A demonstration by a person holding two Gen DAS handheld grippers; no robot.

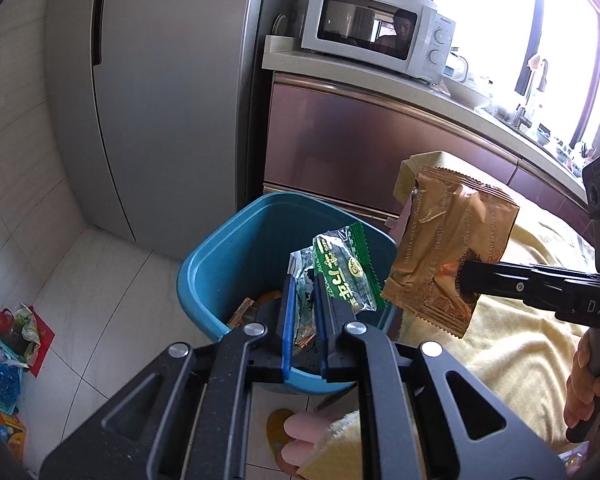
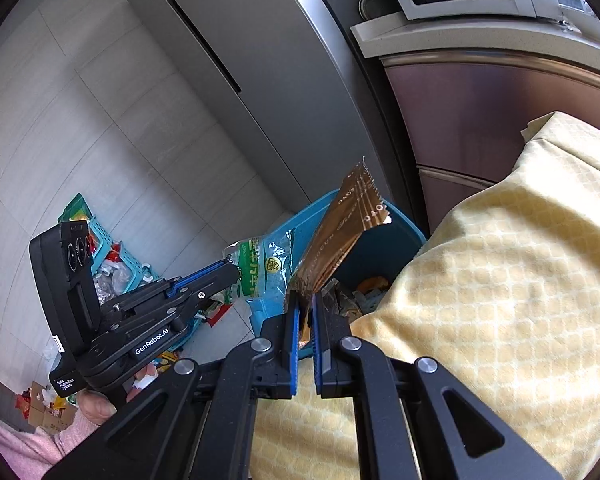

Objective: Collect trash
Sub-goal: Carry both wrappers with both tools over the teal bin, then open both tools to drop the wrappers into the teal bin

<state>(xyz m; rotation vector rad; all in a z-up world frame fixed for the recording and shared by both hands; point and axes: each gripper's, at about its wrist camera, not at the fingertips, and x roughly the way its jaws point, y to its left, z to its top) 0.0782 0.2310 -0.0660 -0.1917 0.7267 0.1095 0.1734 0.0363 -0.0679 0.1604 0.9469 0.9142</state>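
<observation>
My left gripper (image 1: 305, 280) is shut on a green and clear snack wrapper (image 1: 340, 276) and holds it over the blue trash bin (image 1: 220, 248). The right gripper (image 1: 466, 276) comes in from the right, shut on a brown foil wrapper (image 1: 452, 248) beside the bin's right rim. In the right wrist view my right gripper (image 2: 305, 300) is shut on the brown wrapper (image 2: 340, 232), above the blue bin (image 2: 400, 236). The left gripper (image 2: 232, 270) holds the green wrapper (image 2: 264, 268) at the bin's left. Orange and brown trash (image 2: 372, 284) lies inside the bin.
A table under a yellow cloth (image 2: 500, 280) stands right of the bin. A grey fridge (image 1: 160, 100) and brown cabinets (image 1: 360, 140) with a microwave (image 1: 376, 28) stand behind. Loose wrappers and a teal basket (image 2: 112, 256) lie on the tiled floor at left.
</observation>
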